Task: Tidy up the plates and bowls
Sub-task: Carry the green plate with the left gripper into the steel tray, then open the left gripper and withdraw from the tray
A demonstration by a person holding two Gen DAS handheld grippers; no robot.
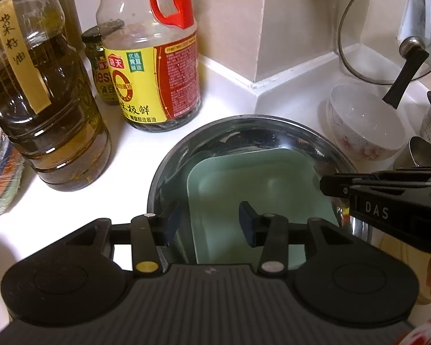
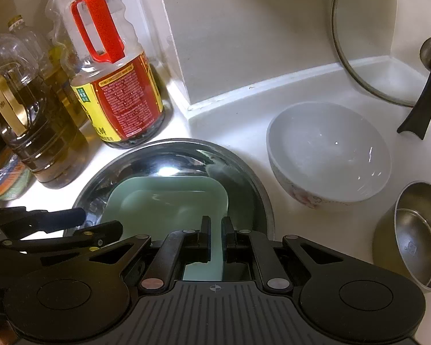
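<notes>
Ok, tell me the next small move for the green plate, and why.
Probably open the right tool: it looks closed on the near edge of the green plate, which already lies inside the steel basin. The left tool stands open beside it.

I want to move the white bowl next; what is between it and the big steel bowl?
Only bare white counter lies between the white bowl and the steel bowl, clearest in the right wrist view.
</notes>
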